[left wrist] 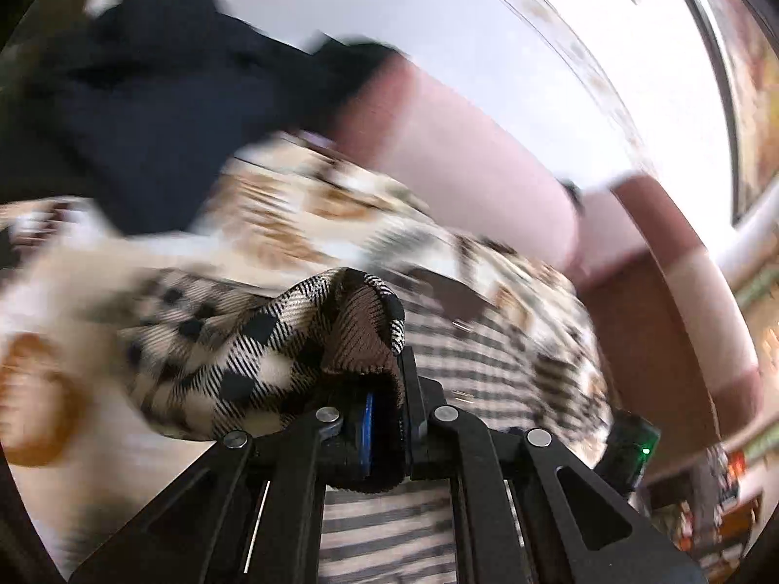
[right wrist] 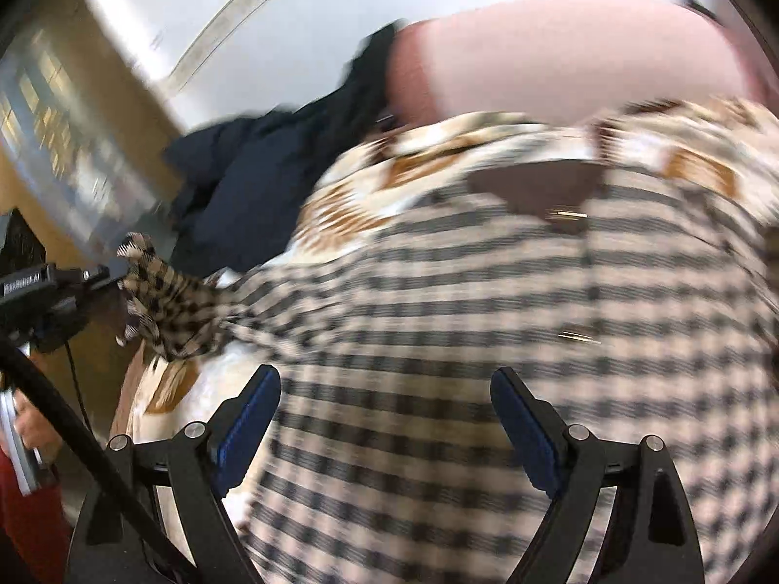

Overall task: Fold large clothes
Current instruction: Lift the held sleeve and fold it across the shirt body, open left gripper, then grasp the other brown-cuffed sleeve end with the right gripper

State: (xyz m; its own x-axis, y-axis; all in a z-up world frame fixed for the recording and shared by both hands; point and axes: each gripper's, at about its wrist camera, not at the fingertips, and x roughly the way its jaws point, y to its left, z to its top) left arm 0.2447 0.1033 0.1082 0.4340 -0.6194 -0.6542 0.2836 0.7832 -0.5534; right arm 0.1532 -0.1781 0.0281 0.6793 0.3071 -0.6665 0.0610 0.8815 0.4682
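checked coat (right wrist: 487,340) spread on patterned bed cover (right wrist: 438,146), soft, limp, fairly heavy. left tongs (left wrist: 389,355) clamped on bunched checked edge. right tongs (right wrist: 384,418) wide, empty, above cloth. best hold: hem or corner.

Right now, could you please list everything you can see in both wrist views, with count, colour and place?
checked garment: one, beige and black, spread over the bed, one bunched corner clamped at the left
patterned bedspread: one, cream with tan motifs, under the garment
dark clothing: one heap, navy, behind the bedspread
pink headboard: one, at the far edge
left gripper: one, black with blue pads, shut on the garment's corner
right gripper: one, black with blue pads, open above the garment
hand: one, at lower left, blurred
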